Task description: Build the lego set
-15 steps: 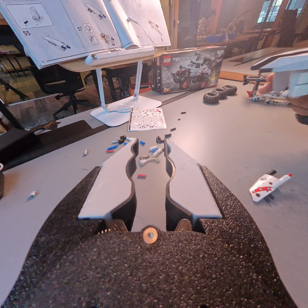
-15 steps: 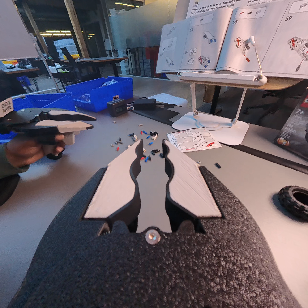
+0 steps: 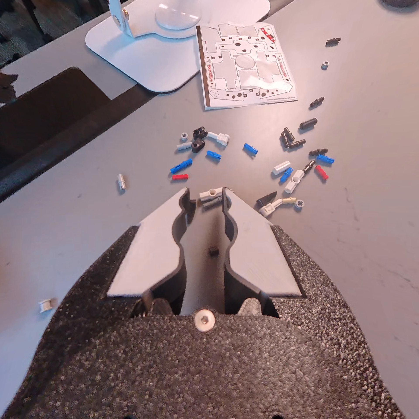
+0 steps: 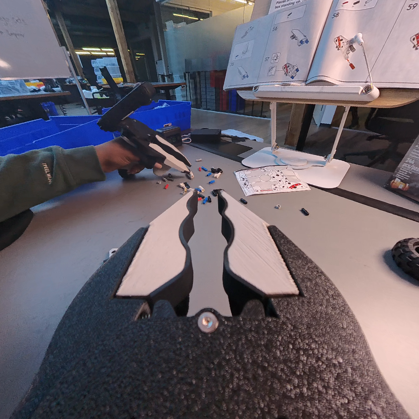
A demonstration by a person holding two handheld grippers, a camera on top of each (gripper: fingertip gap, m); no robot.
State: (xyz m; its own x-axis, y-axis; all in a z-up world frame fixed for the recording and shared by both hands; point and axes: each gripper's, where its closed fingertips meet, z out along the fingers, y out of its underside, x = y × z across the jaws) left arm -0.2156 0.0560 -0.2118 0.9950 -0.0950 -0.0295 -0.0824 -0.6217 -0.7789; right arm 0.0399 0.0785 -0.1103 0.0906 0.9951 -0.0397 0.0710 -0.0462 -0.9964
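Note:
Several small loose pieces, blue, red, black and white pins and connectors (image 3: 281, 158), lie scattered on the grey table (image 3: 340, 249). My left gripper (image 3: 206, 195) is open and tilted down at the table. Its tips stand either side of a light grey connector (image 3: 210, 194) with a dark grey pin under it. The connector is close against the right finger; a gap shows at the left finger. In the right wrist view the left gripper (image 4: 189, 174) is held by a hand at the near edge of the pile (image 4: 204, 181). My right gripper (image 4: 207, 195) is open and empty, just short of the pile.
A sticker sheet (image 3: 244, 65) lies beyond the pieces, beside the white base of a book stand (image 3: 145, 52). The stand holds the open instruction booklet (image 4: 317, 45). A black tyre (image 4: 408, 256) lies at the right, the set's box (image 4: 405, 172) behind it. Blue bins (image 4: 68, 133) stand at the far left. One gripper's finger ends stand about 30 cm off the other's.
My left gripper has moved forward and tipped down onto the pile, so its tips now flank the light grey connector. My right gripper has barely moved.

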